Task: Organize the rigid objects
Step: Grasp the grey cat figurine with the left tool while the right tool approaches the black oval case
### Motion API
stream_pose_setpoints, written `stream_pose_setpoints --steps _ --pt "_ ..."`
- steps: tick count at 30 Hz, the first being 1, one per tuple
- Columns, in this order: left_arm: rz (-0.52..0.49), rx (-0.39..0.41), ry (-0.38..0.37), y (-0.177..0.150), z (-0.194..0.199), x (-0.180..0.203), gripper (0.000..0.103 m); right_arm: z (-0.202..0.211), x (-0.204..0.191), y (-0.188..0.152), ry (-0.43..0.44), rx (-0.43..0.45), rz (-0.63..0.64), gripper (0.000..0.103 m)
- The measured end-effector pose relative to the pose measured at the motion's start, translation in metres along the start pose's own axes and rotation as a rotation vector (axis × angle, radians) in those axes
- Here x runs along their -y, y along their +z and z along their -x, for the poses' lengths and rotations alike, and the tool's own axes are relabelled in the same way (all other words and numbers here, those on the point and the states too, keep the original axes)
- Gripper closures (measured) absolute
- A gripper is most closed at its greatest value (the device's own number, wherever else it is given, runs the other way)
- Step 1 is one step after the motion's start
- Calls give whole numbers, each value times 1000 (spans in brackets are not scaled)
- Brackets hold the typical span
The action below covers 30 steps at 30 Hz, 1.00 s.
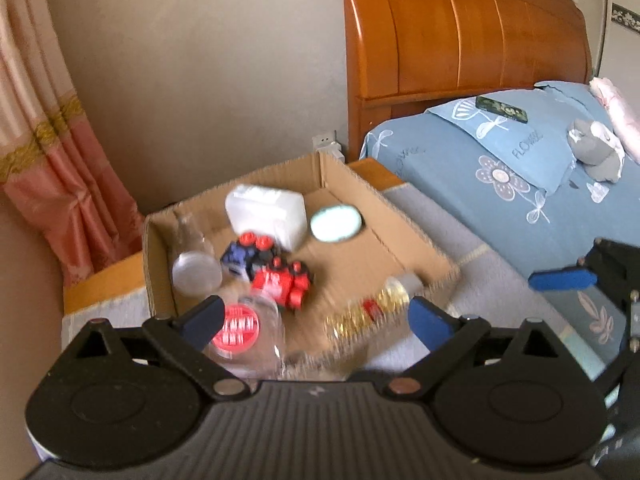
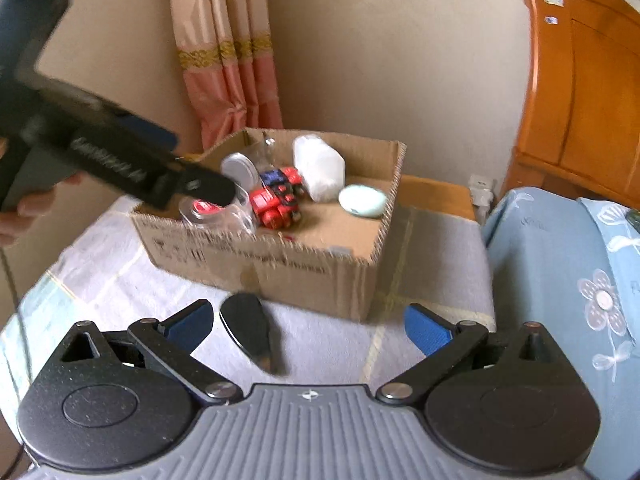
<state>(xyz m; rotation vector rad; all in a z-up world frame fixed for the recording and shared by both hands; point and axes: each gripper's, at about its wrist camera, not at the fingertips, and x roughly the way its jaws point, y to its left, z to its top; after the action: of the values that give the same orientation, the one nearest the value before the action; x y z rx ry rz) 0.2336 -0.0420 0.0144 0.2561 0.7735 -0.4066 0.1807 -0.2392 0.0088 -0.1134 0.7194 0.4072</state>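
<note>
An open cardboard box (image 1: pixel 340 178) (image 2: pixel 280 264) sits on a grey cloth. Inside lie a white plastic container (image 1: pixel 266 212) (image 2: pixel 320 168), a pale green oval soap (image 1: pixel 335 223) (image 2: pixel 362 200), red and blue toy vehicles (image 1: pixel 280 276) (image 2: pixel 278 200), a clear glass bottle (image 1: pixel 192 256) and a clear jar with a red label (image 1: pixel 240 330) (image 2: pixel 216 212). A blurred gold and red object (image 1: pixel 370 310) is by the box's near edge. My left gripper (image 1: pixel 316 320) is open over the box's near side. My right gripper (image 2: pixel 308 328) is open in front of the box, a black oval object (image 2: pixel 250 330) between its fingers on the cloth.
A wooden headboard (image 1: pixel 460 28) and a bed with blue floral pillows (image 1: pixel 500 160) stand to the right. A pink curtain (image 1: pixel 52 168) hangs at the left. A wall socket (image 1: pixel 326 142) is behind the box. My right gripper's blue finger (image 1: pixel 560 280) shows in the left wrist view.
</note>
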Motion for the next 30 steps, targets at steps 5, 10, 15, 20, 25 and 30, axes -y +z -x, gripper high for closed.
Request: stream_pose_setpoints --steps 5,10,15,20,25,30 --pt "27 6 -18 -37 11 11 5 1 -3 -32 -110 -22 11 0" --pt "51 13 -93 -77 22 25 5 -2 2 -64 -130 -73 -58 0" --pt "51 3 -169 -111 26 41 5 -6 -1 -84 -134 -109 -71 0" --pt "-42 -35 -171 -133 17 61 5 -10 -4 -93 -135 -125 -56 0" --pt "-72 -48 -161 -141 5 72 5 -16 -2 -99 -148 -141 -38 0" --pt "-78 -40 -162 -138 -8 77 8 -17 5 -100 -129 -137 -55 0"
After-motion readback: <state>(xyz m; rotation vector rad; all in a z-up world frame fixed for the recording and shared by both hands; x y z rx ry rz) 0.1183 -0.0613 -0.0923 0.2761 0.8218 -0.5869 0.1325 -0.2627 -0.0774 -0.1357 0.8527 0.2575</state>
